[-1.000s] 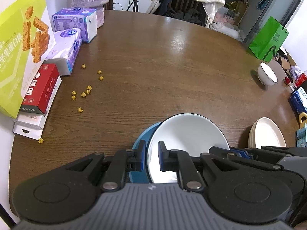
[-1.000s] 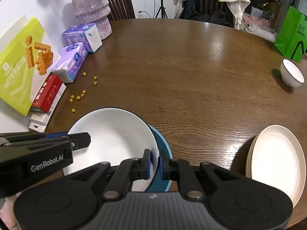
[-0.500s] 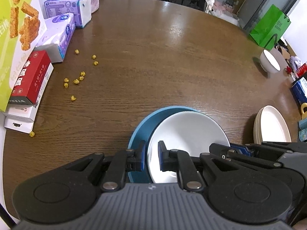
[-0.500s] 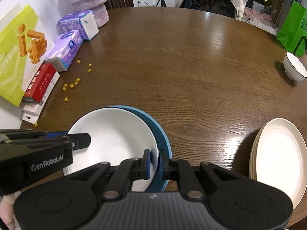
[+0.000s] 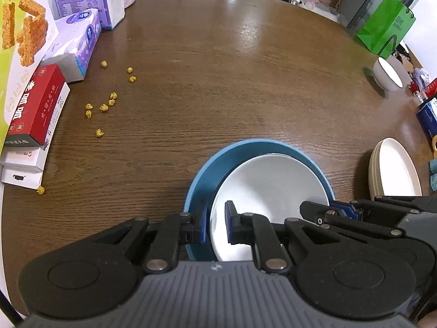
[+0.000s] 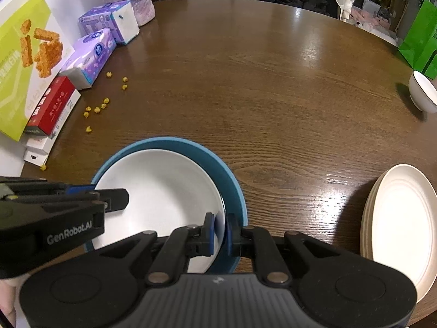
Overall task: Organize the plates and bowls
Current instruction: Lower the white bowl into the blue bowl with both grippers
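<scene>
A: Left wrist view: the left hand-held gripper is clenched on the near-left rim of the white plate, one pad inside the rim and one outside; the white plate lies within the blue plate, shifted toward its right side.

B: And the right hand-held gripper is clamped on the white plate's opposite rim, its outer pad down in the narrow gap beside the blue plate's wall; so both ends are gripped; I'd judge the step is seating the white plate inside the blue one.

A: Then keep it level, I'd say; both sides should go down together, or one edge may catch the blue rim and tip it.

B: Centre it first, too; a bare blue crescent shows on the far-left side of the white plate, none on the right.

A: Whether it already rests on the blue plate I cannot tell; open the pads only once it sits flat.

B: Right of the blue plate, well apart, the cream plates are stacked on the surface; far right beyond them stands a small white bowl, presumably still to be sorted.
</scene>
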Tool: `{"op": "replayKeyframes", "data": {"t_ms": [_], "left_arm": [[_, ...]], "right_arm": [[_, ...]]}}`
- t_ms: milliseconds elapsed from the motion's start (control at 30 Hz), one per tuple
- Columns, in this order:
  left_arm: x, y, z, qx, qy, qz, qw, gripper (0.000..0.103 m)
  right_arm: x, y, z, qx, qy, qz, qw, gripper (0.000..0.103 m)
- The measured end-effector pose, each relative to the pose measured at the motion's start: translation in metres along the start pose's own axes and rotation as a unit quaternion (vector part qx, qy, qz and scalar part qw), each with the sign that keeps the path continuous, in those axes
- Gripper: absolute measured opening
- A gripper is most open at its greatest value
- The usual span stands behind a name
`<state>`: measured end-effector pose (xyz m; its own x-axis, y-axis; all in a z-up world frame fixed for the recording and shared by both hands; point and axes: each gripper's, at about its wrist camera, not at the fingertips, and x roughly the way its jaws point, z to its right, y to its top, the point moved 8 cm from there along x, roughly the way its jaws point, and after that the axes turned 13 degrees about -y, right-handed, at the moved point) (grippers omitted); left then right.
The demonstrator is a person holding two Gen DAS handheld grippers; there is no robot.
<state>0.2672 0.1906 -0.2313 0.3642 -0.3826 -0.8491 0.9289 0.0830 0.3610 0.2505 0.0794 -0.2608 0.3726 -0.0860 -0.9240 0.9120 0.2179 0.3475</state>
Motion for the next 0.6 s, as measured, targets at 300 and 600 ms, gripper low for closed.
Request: {"op": "replayKeyframes", "data": {"t_ms": [300, 600], "left_arm": [[0.0059, -0.0028, 0.0011, 0.004, 0.001, -0.015, 0.9999, 0.014], [0.003, -0.0004, 0.0055, 0.004, -0.006, -0.009, 0.9999, 0.036]], "right_arm": [[0.0061, 0.0005, -0.0027, -0.003, -0.007, -0.007, 1.0, 0.009], [0.005, 0.0009, -0.0033, -0.005, -0.001, -0.005, 1.0, 0.015]]}}
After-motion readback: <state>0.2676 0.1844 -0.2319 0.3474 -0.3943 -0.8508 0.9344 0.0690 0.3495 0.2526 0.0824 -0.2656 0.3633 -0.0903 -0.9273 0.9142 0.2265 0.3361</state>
